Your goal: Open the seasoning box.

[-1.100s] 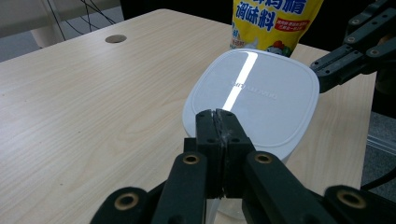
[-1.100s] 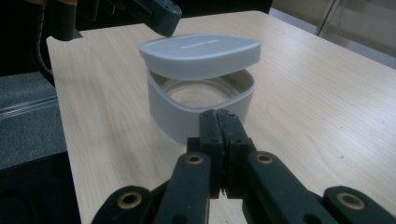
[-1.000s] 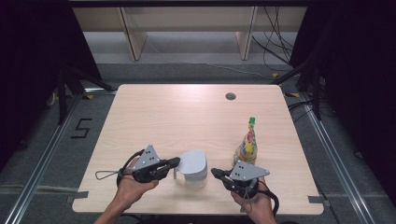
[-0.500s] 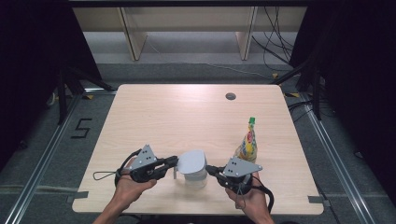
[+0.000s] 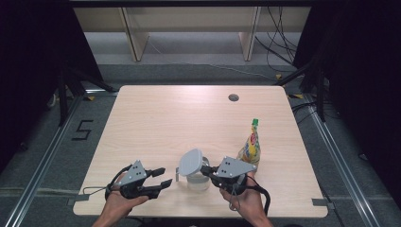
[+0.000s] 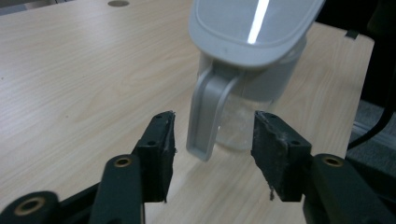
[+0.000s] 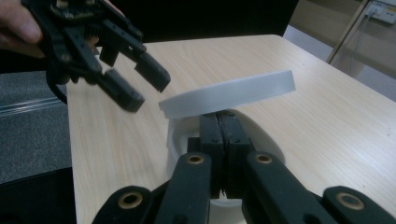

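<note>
A clear jug (image 5: 197, 180) with a pale grey lid (image 5: 190, 161) stands near the table's front edge. Its lid (image 7: 229, 93) is tilted up off the rim (image 7: 173, 140). My right gripper (image 5: 204, 170) is shut, and its tips (image 7: 223, 122) reach under the raised lid from the jug's right side. My left gripper (image 5: 165, 175) is open just left of the jug. In the left gripper view the jug's grey handle (image 6: 210, 112) hangs a little ahead of the open left gripper (image 6: 214, 135), untouched. The right gripper view shows the left gripper (image 7: 135, 79) beyond the lid.
A yellow bottle (image 5: 250, 144) with a green cap stands upright just behind my right hand. The wooden table (image 5: 189, 118) has a small round hole (image 5: 233, 97) at the back right. Its front edge is close under both hands.
My right gripper has moved left to the jug and the lid now stands tilted up. My left gripper has backed slightly away from the handle.
</note>
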{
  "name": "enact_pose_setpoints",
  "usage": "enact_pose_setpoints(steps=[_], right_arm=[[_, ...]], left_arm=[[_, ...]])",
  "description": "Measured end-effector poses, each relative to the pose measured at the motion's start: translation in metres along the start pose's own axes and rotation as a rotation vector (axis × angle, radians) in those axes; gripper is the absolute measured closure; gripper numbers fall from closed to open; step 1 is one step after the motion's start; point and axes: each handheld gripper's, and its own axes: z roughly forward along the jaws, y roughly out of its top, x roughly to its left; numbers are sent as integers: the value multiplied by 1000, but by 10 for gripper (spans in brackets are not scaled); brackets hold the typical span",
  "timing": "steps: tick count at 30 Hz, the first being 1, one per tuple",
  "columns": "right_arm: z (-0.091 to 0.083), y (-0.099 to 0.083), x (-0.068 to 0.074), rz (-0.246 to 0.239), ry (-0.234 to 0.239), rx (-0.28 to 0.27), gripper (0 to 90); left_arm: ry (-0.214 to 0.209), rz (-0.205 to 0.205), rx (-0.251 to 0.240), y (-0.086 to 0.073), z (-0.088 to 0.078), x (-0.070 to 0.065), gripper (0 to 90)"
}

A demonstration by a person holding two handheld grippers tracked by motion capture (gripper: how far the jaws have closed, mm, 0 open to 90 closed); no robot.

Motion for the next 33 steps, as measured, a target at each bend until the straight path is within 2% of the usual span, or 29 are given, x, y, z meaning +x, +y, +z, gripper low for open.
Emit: enact_pose_setpoints(steps=[1, 2, 4, 5, 6, 7, 8, 9, 11, 12, 14, 16, 20, 22, 24, 25, 26, 27, 28, 29, 31, 33], right_arm=[[1, 2, 2, 2, 2, -1, 900], [2, 4, 1, -28, -5, -6, 900], [5, 7, 4, -10, 6, -2, 900], [8, 10, 6, -23, 13, -5, 900], [8, 10, 6, -23, 13, -5, 900], [10, 12, 7, -31, 16, -3, 900], [12, 14, 8, -27, 15, -9, 900], [16, 17, 10, -31, 30, -5, 900], [18, 18, 11, -31, 25, -13, 900], [20, 19, 12, -38, 30, -15, 900], [22, 21, 14, -38, 38, -13, 900], [21, 21, 15, -45, 37, -13, 898], [12, 17, 11, -34, 14, -16, 894], [5, 14, 8, -27, -4, -25, 890], [-4, 9, 5, -27, -23, -28, 882], [-12, 2, 4, -3, -36, -22, 870], [-12, 2, 4, -3, -36, -22, 870], [-22, -7, 2, 7, -58, -25, 845], [-22, -7, 2, 7, -58, -25, 845], [-33, -17, 1, 39, -87, -23, 808], [-38, -22, 0, 58, -91, -18, 790], [-46, -31, -2, 83, -120, -14, 754]], left_arm=[[14, -14, 5, -2, -1, -1, 461], [7, -13, 10, -4, 0, 0, 440], [17, -20, 29, -9, 0, 3, 425], [22, -13, 38, -11, 1, 5, 419], [20, -30, 35, -14, 3, 6, 419], [25, -22, 40, -15, 3, 7, 414], [22, -16, 46, -17, 4, 8, 408], [29, -36, 58, -19, 6, 7, 389], [23, -29, 61, -20, 7, 8, 379], [28, -57, 62, -22, 7, 6, 376], [20, -36, 67, -23, 8, 7, 374], [23, -47, 63, -24, 9, 7, 366], [29, -48, 68, -25, 10, 7, 355], [21, -98, 55, -25, 10, 5, 344], [23, -109, 51, -25, 9, 5, 337], [30, -104, 49, -25, 9, 4, 327], [30, -85, 61, -25, 8, 5, 327], [27, -89, 56, -25, 8, 4, 314], [28, -98, 57, -25, 7, 3, 314], [28, -104, 51, -26, 7, 2, 307], [38, -100, 63, -26, 6, 2, 304], [41, -106, 67, -27, 6, 1, 298]])
